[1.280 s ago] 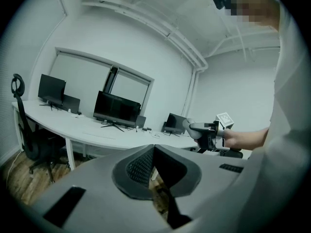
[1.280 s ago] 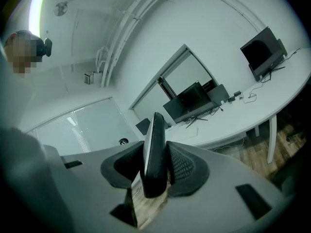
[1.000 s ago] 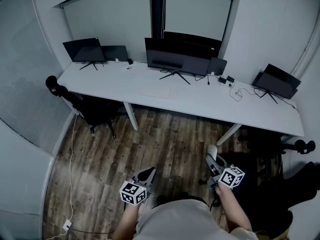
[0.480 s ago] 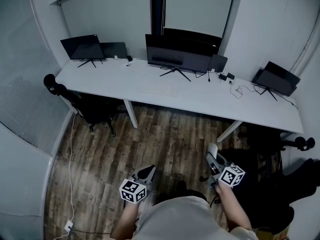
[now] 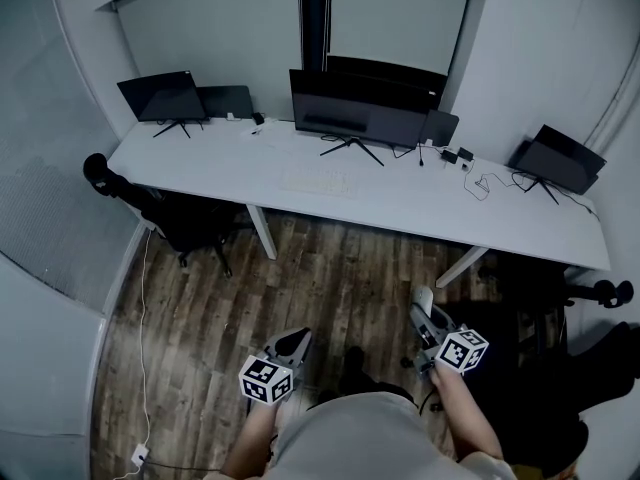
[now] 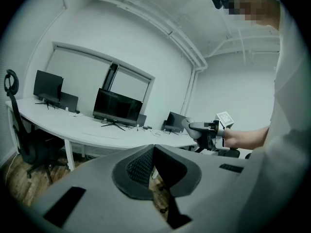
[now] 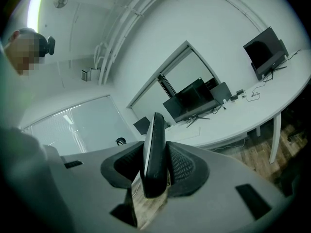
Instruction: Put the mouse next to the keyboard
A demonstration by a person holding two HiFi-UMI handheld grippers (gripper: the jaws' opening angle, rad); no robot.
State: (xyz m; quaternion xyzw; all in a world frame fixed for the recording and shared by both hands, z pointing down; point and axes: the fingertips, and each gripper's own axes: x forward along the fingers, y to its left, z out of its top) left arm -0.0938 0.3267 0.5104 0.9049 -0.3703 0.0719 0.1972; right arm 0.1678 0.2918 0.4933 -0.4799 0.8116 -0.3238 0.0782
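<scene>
Right claw (image 5: 424,304) clamped on mouse (image 7: 154,149), left claw (image 5: 296,344) pinched shut, empty; both unchanged since second ago.

The bench (image 5: 250,173) runs along the far wall. On it, the keyboard (image 5: 318,181) lies just before the central monitor (image 5: 360,110), with the left monitor (image 5: 160,96) and the right monitor (image 5: 558,160) at its ends. An office chair (image 5: 180,218) stands before its left end. Well apart, over the floor (image 5: 330,288), the left tool (image 5: 290,346) hangs beside the right tool (image 5: 425,313), which clamps the mouse (image 7: 154,149).
</scene>
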